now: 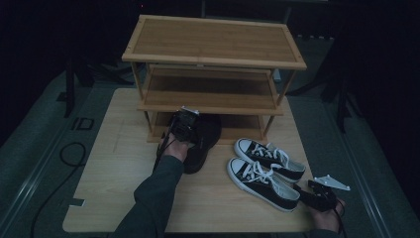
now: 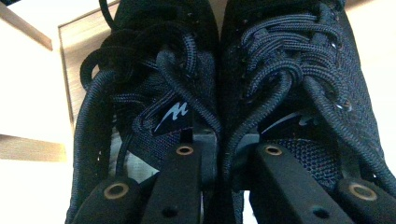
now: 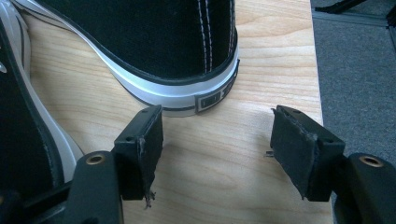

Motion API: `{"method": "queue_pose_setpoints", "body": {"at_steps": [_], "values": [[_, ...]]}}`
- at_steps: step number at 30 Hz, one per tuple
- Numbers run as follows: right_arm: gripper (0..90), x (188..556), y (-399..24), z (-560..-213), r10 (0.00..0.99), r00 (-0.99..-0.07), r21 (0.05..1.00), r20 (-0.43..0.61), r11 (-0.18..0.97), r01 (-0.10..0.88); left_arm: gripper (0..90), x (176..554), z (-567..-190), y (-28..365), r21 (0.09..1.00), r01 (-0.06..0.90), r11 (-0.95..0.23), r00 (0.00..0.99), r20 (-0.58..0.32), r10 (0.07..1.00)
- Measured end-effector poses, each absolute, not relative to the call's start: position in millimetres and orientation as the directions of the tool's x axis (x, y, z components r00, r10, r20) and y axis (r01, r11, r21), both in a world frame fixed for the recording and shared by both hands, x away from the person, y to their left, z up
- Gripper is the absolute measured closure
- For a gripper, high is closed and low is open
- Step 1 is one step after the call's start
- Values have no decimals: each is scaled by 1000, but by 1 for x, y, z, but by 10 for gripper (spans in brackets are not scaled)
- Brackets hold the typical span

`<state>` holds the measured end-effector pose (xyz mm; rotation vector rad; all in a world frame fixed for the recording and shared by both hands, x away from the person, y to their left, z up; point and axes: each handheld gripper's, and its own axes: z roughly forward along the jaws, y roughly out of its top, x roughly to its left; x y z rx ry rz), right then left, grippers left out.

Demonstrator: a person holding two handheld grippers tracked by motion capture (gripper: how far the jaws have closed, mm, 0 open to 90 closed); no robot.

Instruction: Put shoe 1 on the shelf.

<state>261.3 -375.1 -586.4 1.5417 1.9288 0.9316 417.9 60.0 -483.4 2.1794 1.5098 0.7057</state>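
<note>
The black pair [image 1: 200,141] lies toe-first at the front edge of the rack's [image 1: 213,54] bottom shelf [image 1: 237,130], heels out on the table [image 1: 124,163]. The left gripper [image 1: 184,124] holds both shoes together. In the left gripper view its jaws stand close together, pinching the two inner collars [image 2: 219,140] side by side, laces [image 2: 280,70] just ahead.

Step in hand, as judged: slide the black pair onto the bottom shelf.
- Keep the pinch firm; mesh collars are soft and may slip.
- Hold the toes level and below the middle shelf [image 1: 210,101].
- Push straight in, clear of the rack posts.
- Release only once the soles rest fully on the shelf.

The right gripper [image 1: 317,191] sits on the table near its right corner, just behind the heels of the white-soled pair [image 1: 265,171]. Its pads [image 3: 144,149] are spread wide, holding nothing. One heel [image 3: 201,93] lies just ahead of the left pad, seemingly not touching.
</note>
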Motion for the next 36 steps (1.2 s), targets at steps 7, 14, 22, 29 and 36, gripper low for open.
{"method": "queue_pose_setpoints", "body": {"at_steps": [7,14,22,29,36], "values": [[341,261,-375,-586,971,-236,765,35,126,631,837,420,-487,49,604,741,-294,224,190,956],[341,261,-375,-586,971,-236,765,35,126,631,609,418,-485,53,579,733,-356,293,203,934],[342,261,-375,-586,971,-236,765,35,126,631,525,412,-477,58,570,711,-411,363,203,909],[342,261,-375,-586,971,-236,765,34,126,631,474,403,-469,66,579,685,-443,425,177,888],[342,261,-375,-586,971,-236,765,34,126,631,442,391,-456,74,601,644,-473,461,189,867]]}}
